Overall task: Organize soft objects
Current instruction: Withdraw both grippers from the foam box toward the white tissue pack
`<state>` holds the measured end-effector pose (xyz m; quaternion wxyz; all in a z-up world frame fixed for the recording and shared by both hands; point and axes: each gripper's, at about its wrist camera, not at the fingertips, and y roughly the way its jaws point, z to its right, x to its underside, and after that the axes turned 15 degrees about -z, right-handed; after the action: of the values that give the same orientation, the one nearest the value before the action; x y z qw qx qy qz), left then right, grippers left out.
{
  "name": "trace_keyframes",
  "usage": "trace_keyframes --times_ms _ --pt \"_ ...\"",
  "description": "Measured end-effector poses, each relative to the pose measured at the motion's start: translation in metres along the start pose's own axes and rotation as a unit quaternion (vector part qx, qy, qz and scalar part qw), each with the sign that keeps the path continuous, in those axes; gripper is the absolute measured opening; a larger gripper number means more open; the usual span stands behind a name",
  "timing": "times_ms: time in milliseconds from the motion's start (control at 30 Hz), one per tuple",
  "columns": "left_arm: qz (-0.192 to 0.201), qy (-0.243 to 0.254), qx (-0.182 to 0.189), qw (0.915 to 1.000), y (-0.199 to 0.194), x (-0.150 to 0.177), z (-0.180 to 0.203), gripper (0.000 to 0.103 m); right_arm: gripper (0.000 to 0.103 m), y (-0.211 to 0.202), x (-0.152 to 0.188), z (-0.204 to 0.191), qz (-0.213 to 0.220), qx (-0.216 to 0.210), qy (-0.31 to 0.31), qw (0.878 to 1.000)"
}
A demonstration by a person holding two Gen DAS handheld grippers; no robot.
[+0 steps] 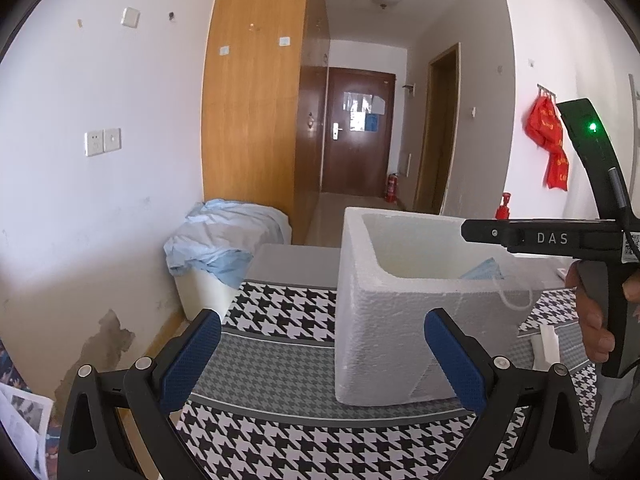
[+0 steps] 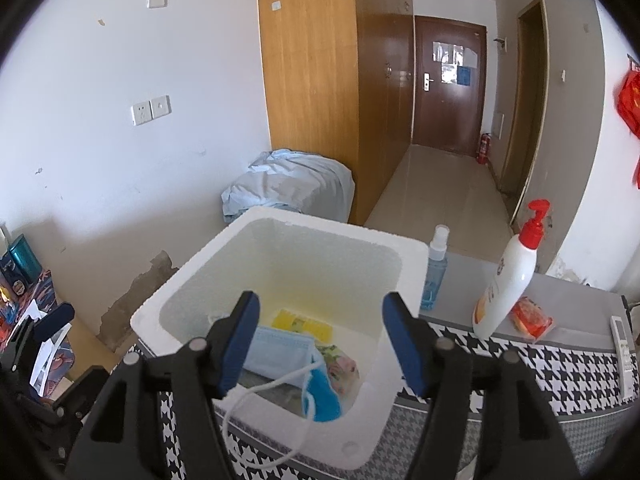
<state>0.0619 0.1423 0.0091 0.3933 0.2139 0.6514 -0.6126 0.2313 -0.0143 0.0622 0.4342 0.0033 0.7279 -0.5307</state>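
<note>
The white foam box (image 2: pixel 280 320) sits on the checked cloth (image 1: pixel 304 440). A blue face mask (image 2: pixel 288 360) lies inside the box, with its white loop hanging over the near rim. The right gripper (image 2: pixel 320 340) hovers above the box, fingers wide, holding nothing. The left gripper (image 1: pixel 324 356) waits beside the box, fingers wide and empty.

My right tool (image 2: pixel 320 340) hides part of the mask (image 2: pixel 280 354) in the box (image 2: pixel 412 264), and the door (image 2: pixel 448 84) notices are too small to read.
</note>
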Motion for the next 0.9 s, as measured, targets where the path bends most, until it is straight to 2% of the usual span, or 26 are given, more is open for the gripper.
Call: trace_keyframes --times_ms 533,667,900 --pt "0.003 0.015 0.018 0.9997 -0.002 -0.002 0.011 0.102 0.073 -0.027 0.01 0.001 0.03 -0.005 -0.001 1.0" --pt "0.005 0.019 0.021 0.9996 -0.004 -0.003 0.014 0.102 0.086 -0.036 0.014 0.003 0.043 -0.009 0.005 0.999" --pt "0.011 0.023 0.026 0.9993 -0.007 -0.005 0.021 0.102 0.087 -0.045 0.021 0.005 0.055 -0.014 0.0 0.998"
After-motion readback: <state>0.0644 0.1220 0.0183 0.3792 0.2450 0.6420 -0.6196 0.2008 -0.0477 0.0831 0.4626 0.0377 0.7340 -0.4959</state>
